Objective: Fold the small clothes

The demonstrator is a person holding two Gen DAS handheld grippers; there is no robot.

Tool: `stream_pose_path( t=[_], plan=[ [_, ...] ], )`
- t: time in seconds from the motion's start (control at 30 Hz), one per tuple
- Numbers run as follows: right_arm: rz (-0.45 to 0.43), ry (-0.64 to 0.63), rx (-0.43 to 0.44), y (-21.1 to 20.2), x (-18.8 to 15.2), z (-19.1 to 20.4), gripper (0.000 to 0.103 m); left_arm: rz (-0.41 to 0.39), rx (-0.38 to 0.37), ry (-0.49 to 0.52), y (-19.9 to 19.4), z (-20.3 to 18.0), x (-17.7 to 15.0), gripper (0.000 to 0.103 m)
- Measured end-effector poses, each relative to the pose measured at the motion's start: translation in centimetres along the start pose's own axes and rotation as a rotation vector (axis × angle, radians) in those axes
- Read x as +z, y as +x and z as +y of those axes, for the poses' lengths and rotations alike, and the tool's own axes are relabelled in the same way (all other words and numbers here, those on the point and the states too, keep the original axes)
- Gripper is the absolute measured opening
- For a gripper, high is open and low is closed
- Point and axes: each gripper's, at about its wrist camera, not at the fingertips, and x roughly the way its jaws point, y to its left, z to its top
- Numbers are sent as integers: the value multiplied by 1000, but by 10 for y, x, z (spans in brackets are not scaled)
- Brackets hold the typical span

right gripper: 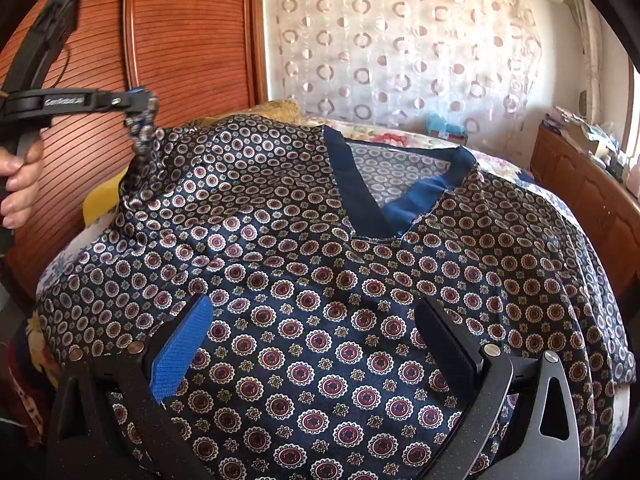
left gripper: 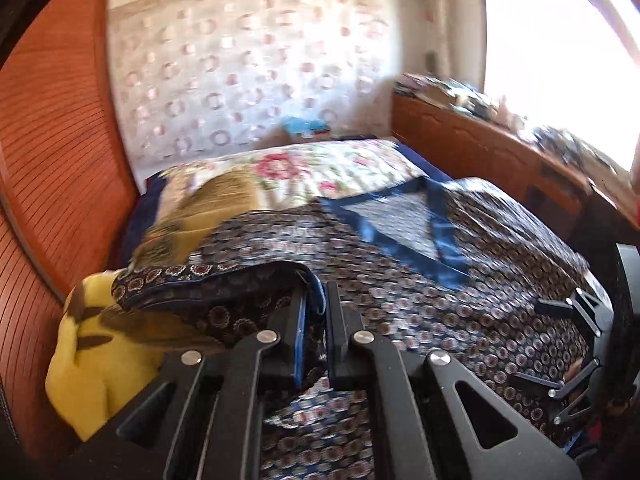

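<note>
On the bed, spread front-up over the covers, lay the dark patterned top, its blue V-neck pointing away toward the dotted curtain; the garment's long axis ran from that neckline back to the hem nearest the person; everything here is best placed against the neckline. To the left of the neckline the left tongs were closed tight on the sleeve, a fold of the fabric pinched between the pads and lifted clear of the bed; seen from the other side, the same tongs held the sleeve end up, with cloth hanging slack down to the shoulder. Nearer than the neckline, over the chest, the right tongs stood wide apart and gripped nothing, just above the fabric. I judged the coming fold would turn on this: the lifted sleeve lay left of the neckline and the body's centre line lay to its right, so the left hand, already holding, was the nearer one to carry it across; a yellow cloth sat further left still.
</note>
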Motion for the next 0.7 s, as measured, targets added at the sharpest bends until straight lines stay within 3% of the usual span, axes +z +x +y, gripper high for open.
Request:
stream_pose_path(
  t=[0.03,0.1,0.13,0.17,0.3,0.57,0.7],
  plan=[
    [0,1,1,0,-1,0,103,8,-8,10,2,-4,0,7],
    [0,1,1,0,0,1,103,26,-30,12,3,-7,-1,20],
    [-1,2,3,0,0,1,103,27,-32,4,-1,-7,-3,33],
    [-1,3,4,-1,-1,0,103,24,-33,-5,-5,-6,-4,40],
    [-2,2,3,-1,-1,0,103,10,13,-48,-23,7,-15,54],
    [0,3,4,-2,1,-1,103,-11,71,-169,-58,37,-62,56],
    [3,-21,45,-4,13,2,100,-25,96,-216,-68,47,-82,56]
  ],
)
